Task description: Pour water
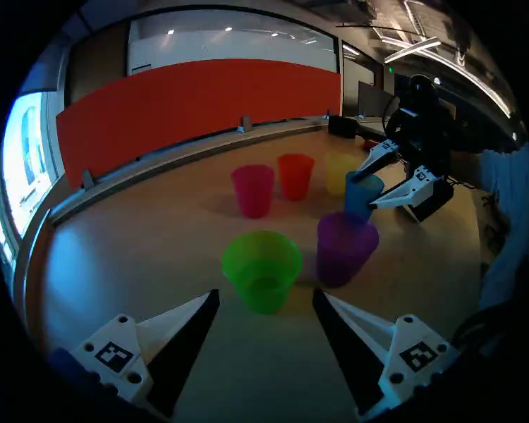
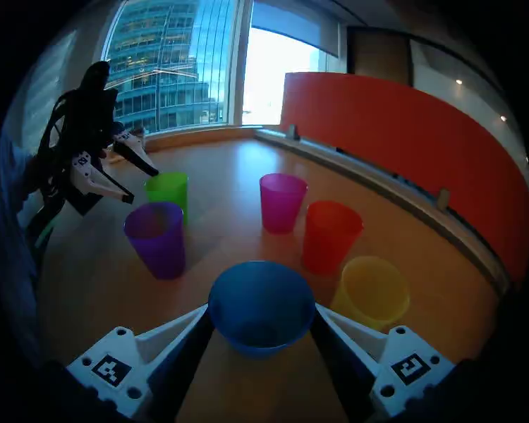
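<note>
6 plastic cups upright on a wooden table. Nearest the left gripper, a green cup, just beyond the fingertips and touching neither finger. Spread wide there, gripping nothing.

Just right of the green cup, a purple cup, partly covering the blue cup behind it, with the blue cup's base hidden in the left gripper view.

Closed around that blue cup, 1 finger on each side, the right gripper. In the right gripper view, both fingers pressed against the cup's wall just below the rim. Hard to tell whether lifted or resting on the table, with the bottom cut off between the fingers. Inside of the blue cup dim and shadowed. Impossible to make out water there, or in any other cup.

Farther back in a loose row, a pink cup, an orange cup and a yellow cup, the last partly hidden by the blue cup.

Behind the table, a long red panel. In the right gripper view, a window with tall buildings beyond, and at the left edge a blue sleeve, dark and blurred, with the hand itself too shadowed to make out.
</note>
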A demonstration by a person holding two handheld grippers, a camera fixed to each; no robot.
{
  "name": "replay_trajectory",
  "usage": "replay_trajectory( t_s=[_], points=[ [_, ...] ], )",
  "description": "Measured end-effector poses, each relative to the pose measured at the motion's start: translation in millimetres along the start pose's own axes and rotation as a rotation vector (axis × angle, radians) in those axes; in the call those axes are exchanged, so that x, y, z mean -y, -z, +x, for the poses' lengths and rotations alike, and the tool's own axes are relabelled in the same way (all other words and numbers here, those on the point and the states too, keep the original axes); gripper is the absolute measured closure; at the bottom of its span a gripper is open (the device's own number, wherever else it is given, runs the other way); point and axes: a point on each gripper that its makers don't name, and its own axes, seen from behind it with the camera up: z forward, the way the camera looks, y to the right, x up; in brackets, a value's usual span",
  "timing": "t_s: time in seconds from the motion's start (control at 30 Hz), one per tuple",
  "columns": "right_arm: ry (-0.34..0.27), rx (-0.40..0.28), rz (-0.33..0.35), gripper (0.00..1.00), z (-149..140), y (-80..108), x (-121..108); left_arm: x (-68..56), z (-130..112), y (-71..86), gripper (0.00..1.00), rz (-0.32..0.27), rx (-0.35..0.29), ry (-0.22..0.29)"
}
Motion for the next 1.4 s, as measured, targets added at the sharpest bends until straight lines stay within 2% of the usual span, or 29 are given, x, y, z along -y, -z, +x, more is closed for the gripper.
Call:
replay_trajectory(
  t_s=[0.1, 0.27, 0.77, 1.07, 1.2, 1.4],
  points=[
    [-0.004, 0.0, -0.005, 0.0, -0.1, 1.1, -0.4, -0.6, -0.1, 1.1, 0.01, 0.002, -0.001, -0.001],
    [-0.008, 0.002, -0.015, 0.0, -2.1, 7.2, -1.6, 0.8, -1.7, 4.0, 0.01, 0.012, -0.001, 0.001],
    [-0.01, -0.023, -0.085, 0.0, -9.8, 48.9, -0.7, 3.5, -0.9, 26.5, 0.01, 0.075, -0.042, 0.023],
    [-0.027, -0.088, -0.146, 0.0, -5.3, 81.4, -1.2, 2.3, 11.5, 41.4, 0.01, 0.136, -0.114, 0.023],
    [-0.047, -0.145, -0.164, 0.0, 1.9, 94.2, 3.4, 4.4, 22.3, 46.7, 0.01, 0.174, -0.168, 0.033],
    [-0.064, -0.201, -0.229, 0.0, 6.3, 112.4, -0.1, 5.6, 39.6, 55.9, 0.01, 0.223, -0.248, 0.039]
  ],
)
